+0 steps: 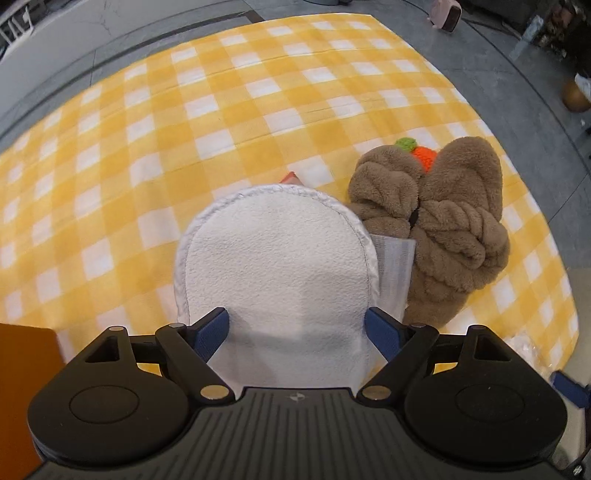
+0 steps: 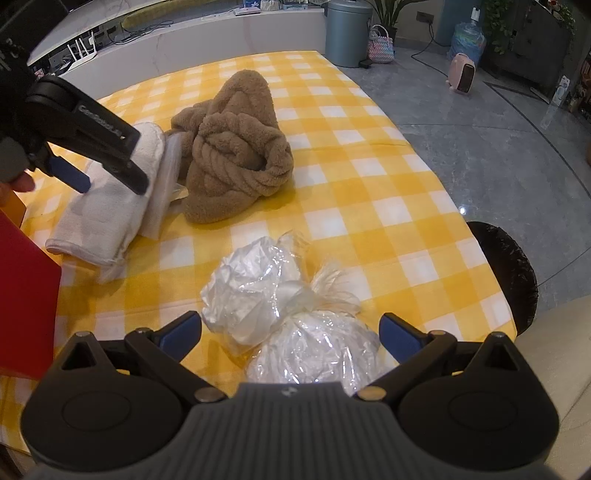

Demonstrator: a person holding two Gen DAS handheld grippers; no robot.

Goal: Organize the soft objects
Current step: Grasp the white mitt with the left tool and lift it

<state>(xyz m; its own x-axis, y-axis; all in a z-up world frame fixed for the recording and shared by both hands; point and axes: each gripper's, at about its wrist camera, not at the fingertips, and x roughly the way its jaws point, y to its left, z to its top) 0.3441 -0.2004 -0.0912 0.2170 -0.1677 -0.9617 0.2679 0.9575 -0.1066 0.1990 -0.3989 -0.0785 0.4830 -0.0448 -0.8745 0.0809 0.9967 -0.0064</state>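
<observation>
I am in a home. I see a table with a yellow checked cloth, a shiny gray floor, a little pink heater, green plants and a woven bag.

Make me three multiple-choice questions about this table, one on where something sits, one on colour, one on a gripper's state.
1. Where are the plastic bags?
A. in front of the right gripper
B. on the brown slippers
C. on the floor

2. The cloth is checked white and:
A. blue
B. yellow
C. green

3. The left gripper over the white slipper is:
A. shut on it
B. shut, empty
C. open

Key: 1 A, they lie just past its fingers; 2 B, yellow squares; 3 C, fingers spread either side.
</observation>
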